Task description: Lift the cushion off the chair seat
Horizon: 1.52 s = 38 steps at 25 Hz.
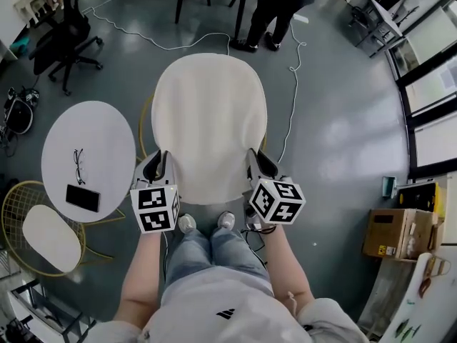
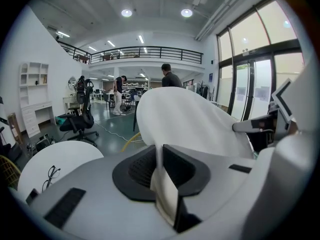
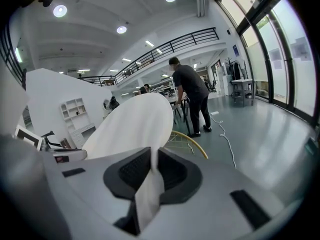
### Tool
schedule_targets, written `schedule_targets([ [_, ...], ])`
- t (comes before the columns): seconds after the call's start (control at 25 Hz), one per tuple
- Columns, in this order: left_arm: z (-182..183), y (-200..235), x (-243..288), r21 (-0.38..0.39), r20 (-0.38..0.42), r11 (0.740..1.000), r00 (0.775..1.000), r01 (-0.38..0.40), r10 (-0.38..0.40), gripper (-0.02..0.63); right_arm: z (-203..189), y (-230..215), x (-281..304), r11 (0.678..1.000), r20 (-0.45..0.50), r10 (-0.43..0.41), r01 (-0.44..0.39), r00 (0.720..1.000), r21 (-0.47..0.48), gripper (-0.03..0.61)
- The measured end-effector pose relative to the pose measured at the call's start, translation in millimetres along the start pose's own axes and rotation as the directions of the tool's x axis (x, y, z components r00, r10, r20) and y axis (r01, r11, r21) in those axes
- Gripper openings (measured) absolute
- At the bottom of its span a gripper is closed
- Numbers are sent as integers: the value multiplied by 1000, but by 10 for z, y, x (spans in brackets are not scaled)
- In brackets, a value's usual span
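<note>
The white oval cushion [image 1: 209,123] hangs in front of me, its near edge held at both corners. My left gripper [image 1: 163,164] is shut on the cushion's left near edge, and my right gripper [image 1: 255,164] is shut on the right near edge. In the left gripper view the cushion [image 2: 185,119] rises away from the dark pads, its edge pinched in my left gripper [image 2: 161,164]. The right gripper view shows the cushion [image 3: 135,121] pinched the same way in my right gripper [image 3: 151,166]. The yellow wire chair [image 3: 192,144] shows beneath it, mostly hidden under the cushion in the head view.
A round white table [image 1: 89,120] at my left carries glasses [image 1: 78,156] and a dark phone [image 1: 83,198]. Another yellow chair with a cushion [image 1: 43,234] stands lower left. A black office chair [image 1: 68,45], a standing person [image 1: 278,9], a floor cable [image 1: 293,98] and a cardboard box [image 1: 389,234] surround the spot.
</note>
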State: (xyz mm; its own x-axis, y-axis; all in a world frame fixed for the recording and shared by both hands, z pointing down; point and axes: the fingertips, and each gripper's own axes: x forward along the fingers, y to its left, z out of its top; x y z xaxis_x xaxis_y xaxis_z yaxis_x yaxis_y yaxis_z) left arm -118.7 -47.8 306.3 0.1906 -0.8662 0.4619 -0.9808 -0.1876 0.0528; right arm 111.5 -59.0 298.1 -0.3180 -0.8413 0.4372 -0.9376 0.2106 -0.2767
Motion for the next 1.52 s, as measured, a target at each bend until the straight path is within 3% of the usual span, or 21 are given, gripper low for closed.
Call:
schedule_targets([
  [0.76,770,-94,-270,38,175,999,984,16,-22,55,735,160,-405,999,189,17,-10,982,-39,58],
  [1.52,1111,-155,-406,58,282,998,959,12,-28,55,1068,205,-559,997,280,61,-44,958,-67,58],
])
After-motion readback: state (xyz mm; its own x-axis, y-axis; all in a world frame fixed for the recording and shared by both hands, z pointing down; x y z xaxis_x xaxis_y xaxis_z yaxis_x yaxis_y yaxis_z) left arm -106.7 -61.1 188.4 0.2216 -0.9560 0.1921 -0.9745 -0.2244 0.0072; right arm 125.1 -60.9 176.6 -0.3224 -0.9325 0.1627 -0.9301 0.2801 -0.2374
